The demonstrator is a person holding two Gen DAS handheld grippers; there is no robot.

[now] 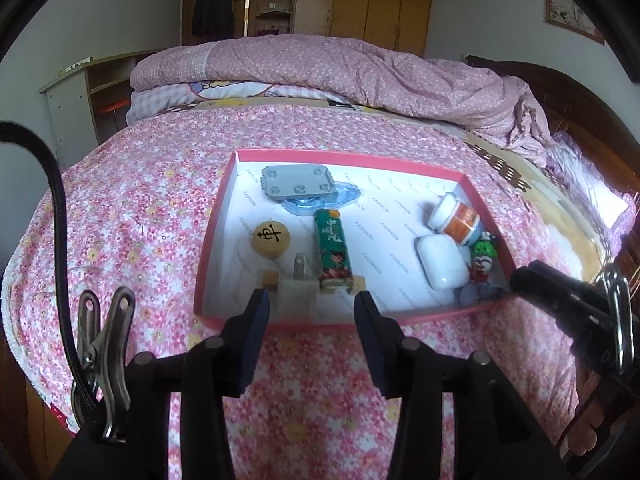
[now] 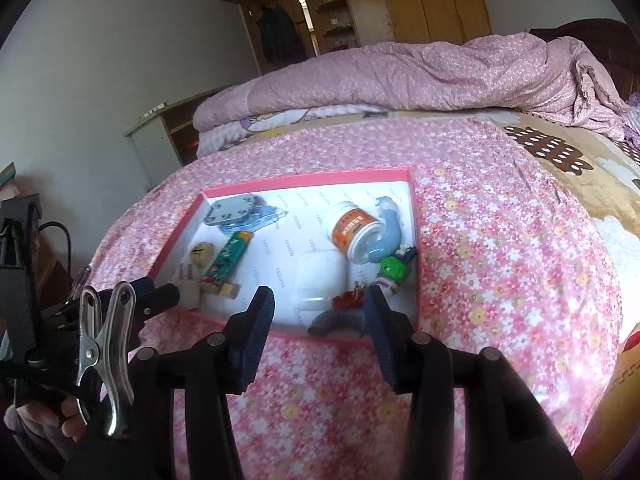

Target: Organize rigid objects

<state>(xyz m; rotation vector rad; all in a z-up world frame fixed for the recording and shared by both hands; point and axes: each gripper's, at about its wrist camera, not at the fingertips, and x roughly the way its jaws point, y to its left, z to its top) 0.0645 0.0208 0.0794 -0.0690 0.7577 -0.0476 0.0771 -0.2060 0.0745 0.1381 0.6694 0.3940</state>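
A pink-rimmed box (image 1: 434, 315) with a white floor lies on the flowered bedspread. In it are a grey plate (image 1: 297, 181) on a clear blue piece, a round wooden chess piece (image 1: 271, 238), a green lighter (image 1: 333, 249), a white plug (image 1: 296, 294), a white case (image 1: 442, 261), a white bottle with an orange label (image 1: 456, 218) and a small green figure (image 1: 483, 257). My left gripper (image 1: 312, 312) is open and empty at the box's near rim, over the plug. My right gripper (image 2: 320, 312) is open and empty above the near rim (image 2: 256, 330), by the white case (image 2: 322, 278).
The bedspread (image 1: 132, 216) slopes off at the left and near edges. A folded pink quilt (image 1: 340, 68) lies behind the box. A desk (image 1: 72, 96) and wardrobes stand beyond the bed. The other gripper shows at the right edge of the left wrist view (image 1: 560, 296).
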